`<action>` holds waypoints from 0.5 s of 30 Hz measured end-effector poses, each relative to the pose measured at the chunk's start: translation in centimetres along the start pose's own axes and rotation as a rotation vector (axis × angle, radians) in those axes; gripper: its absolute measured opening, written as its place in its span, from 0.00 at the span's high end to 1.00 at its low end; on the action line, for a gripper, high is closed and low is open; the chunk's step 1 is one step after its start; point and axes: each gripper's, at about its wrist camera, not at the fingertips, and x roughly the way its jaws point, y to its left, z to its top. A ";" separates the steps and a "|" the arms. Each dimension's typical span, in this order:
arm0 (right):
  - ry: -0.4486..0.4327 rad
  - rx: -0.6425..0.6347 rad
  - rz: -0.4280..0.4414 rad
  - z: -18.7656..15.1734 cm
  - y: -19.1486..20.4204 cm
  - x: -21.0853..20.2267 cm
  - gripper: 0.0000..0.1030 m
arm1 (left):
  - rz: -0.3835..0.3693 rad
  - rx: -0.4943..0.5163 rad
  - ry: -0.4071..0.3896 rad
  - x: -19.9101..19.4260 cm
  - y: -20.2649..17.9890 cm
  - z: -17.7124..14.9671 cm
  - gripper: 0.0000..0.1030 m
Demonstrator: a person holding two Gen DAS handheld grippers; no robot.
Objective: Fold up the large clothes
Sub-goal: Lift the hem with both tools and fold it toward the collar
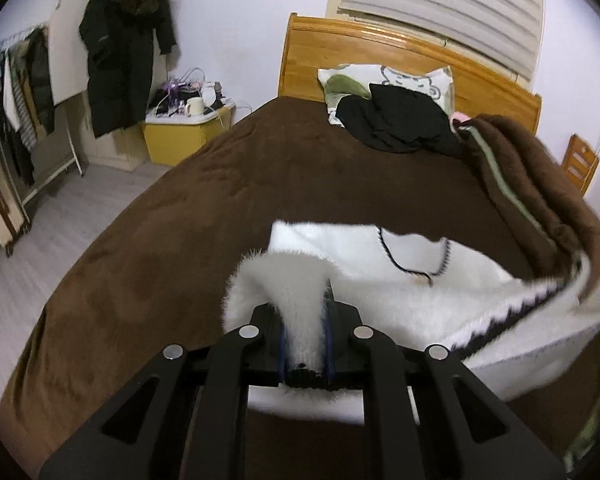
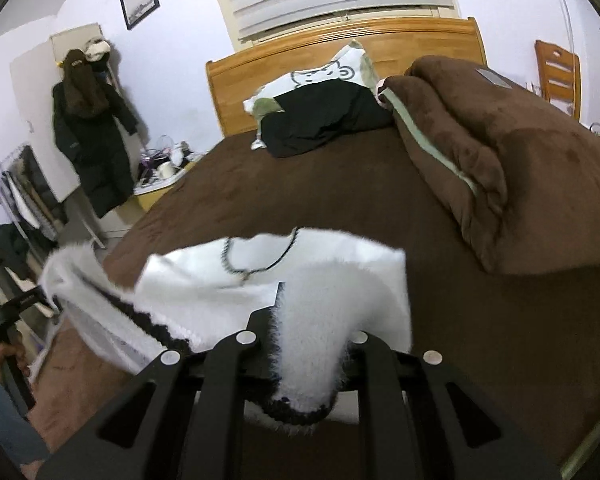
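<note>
Two hand-held grippers, each clamped on one white fluffy garment [image 1: 380,304]. Left gripper [image 1: 306,320]: jaws closed tight on a bunched fold of the fleece, blue pads either side of the pinch. Right gripper [image 2: 306,344]: jaws closed on another bunched fold, where a black-trimmed edge curls below the pinch. Garment: white pile, black zigzag trim, dark-edged neckline facing the headboard; stretched between the two grips above the near end of the bed, its far edge raised clear of the cover. Brown bedspread [image 1: 220,184] beneath. Folded brown blanket [image 2: 500,152] with pale stripe, on the bed's right side. Black clothing [image 1: 396,120] heaped against a cartoon-print pillow [image 1: 400,76]. Wooden headboard [image 1: 380,52] behind. Yellow bedside box [image 1: 184,136], cluttered top. Black coat [image 1: 120,52] hanging on the wall. Clothes rack [image 1: 16,92], far left.
</note>
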 end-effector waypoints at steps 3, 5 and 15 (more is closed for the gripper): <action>0.012 0.006 -0.030 1.1 -1.5 5.3 0.87 | 0.015 0.015 0.024 4.7 -0.6 1.5 0.84; 0.031 0.003 -0.045 1.3 -2.1 8.5 0.87 | 0.008 0.015 0.063 8.7 -0.7 2.2 0.84; 0.136 -0.006 -0.082 2.9 -3.9 20.6 0.86 | 0.044 0.019 0.194 21.2 -0.8 2.5 0.82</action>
